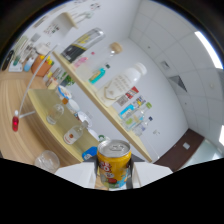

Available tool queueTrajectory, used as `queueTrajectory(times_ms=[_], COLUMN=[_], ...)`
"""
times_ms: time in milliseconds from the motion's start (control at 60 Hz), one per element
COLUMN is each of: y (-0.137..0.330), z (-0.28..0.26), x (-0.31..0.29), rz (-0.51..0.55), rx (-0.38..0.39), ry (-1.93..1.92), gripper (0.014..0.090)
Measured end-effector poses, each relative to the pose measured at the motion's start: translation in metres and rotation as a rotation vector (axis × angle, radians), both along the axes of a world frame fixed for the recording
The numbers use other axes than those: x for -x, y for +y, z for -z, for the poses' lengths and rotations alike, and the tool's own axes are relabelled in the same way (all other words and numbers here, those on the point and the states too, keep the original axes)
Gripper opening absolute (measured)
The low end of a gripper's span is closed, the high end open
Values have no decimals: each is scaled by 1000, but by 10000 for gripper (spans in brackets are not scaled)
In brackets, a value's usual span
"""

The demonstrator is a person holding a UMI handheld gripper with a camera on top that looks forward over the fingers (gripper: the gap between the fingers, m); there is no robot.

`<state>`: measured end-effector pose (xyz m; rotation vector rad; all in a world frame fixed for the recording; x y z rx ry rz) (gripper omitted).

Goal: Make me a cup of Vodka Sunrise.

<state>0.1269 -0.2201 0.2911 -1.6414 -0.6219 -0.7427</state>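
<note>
A yellow drink can [114, 167] with a silver top and fruit print stands between my two white fingers [77, 175], which press on its sides. My gripper [114, 176] is shut on the can and holds it up, with the view tilted toward the wall and ceiling. A clear empty glass [47, 161] stands on the wooden counter just beyond the left finger. The lower part of the can is hidden.
Two wall shelves [100, 107] run away beyond the can, carrying bottles, a white jug [122, 82], cups and several upturned glasses [74, 134]. A small red-topped item [15, 122] lies on the wooden counter [20, 145]. Ceiling panels and a light strip [210, 50] show beyond.
</note>
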Motion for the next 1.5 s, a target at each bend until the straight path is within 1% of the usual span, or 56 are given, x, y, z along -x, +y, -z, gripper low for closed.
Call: queueTrajectory(times_ms=[133,217,333,467,733,967,1067,1283,1433,1467,1483,1500], y=[-10,-15,-18,-12,8,12,12,6,-1,-3,-4,-6], z=[-9,2,40,99,200,236,237,239,244,245,245,244], x=[-41,-69,-109,-139,-158,-148,-148,-150,-153,-153,-155,-156], rz=[18,32,87,137,185,187,179,204,233,247,257,266], rx=[-65,-78,-65,-2,135,222,217,205,221,231,234,233], ry=[421,633,792,912,968,960,927,918,899,907,907,906], gripper=[506,506,505,504,505,503,512,529,538,573,600,648])
